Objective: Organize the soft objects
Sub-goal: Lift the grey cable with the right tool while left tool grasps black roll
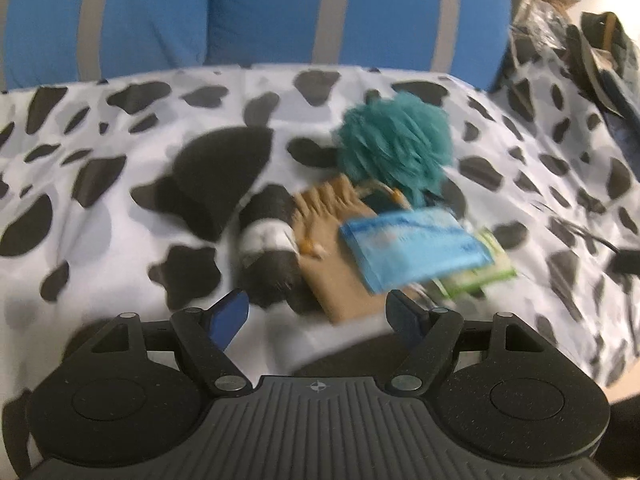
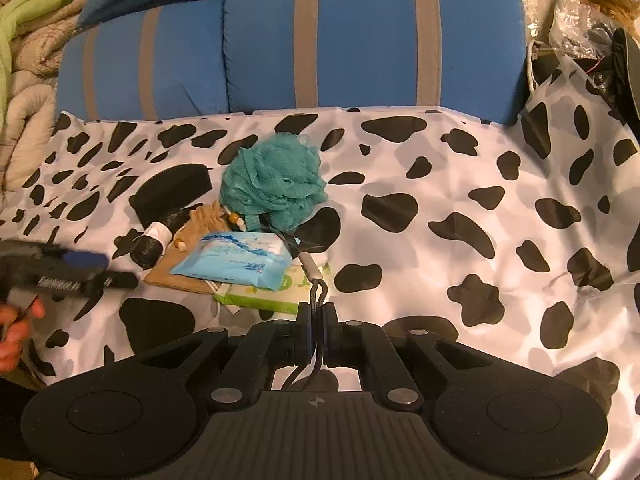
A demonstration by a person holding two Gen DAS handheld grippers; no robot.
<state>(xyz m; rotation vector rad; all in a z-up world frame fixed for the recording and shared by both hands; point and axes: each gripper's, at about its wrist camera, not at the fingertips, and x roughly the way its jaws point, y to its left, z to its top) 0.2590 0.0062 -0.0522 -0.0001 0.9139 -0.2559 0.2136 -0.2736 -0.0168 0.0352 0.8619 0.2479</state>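
Note:
A small pile lies on the cow-patterned sheet (image 2: 440, 168). In it are a teal mesh pouf (image 2: 276, 184) (image 1: 394, 148), a tan drawstring pouch (image 2: 200, 220) (image 1: 332, 248), a black roll with a white band (image 2: 154, 240) (image 1: 268, 248), a blue wipes pack (image 2: 236, 260) (image 1: 416, 248) and a green pack (image 2: 260, 298) (image 1: 480, 276) under it. My right gripper (image 2: 318, 316) is shut on a thin black cord (image 2: 318, 292) that runs up into the pile. My left gripper (image 1: 320, 312) (image 2: 80, 268) hangs open just in front of the roll and pouch, with nothing between its fingers.
Blue cushions with grey stripes (image 2: 360, 40) back the sheet. A black flat pad (image 2: 172, 196) lies behind the roll. A beige quilt (image 2: 28, 80) is heaped at the left, and bags and dark clutter (image 2: 600, 48) at the far right. A hand (image 2: 16, 332) holds the left gripper.

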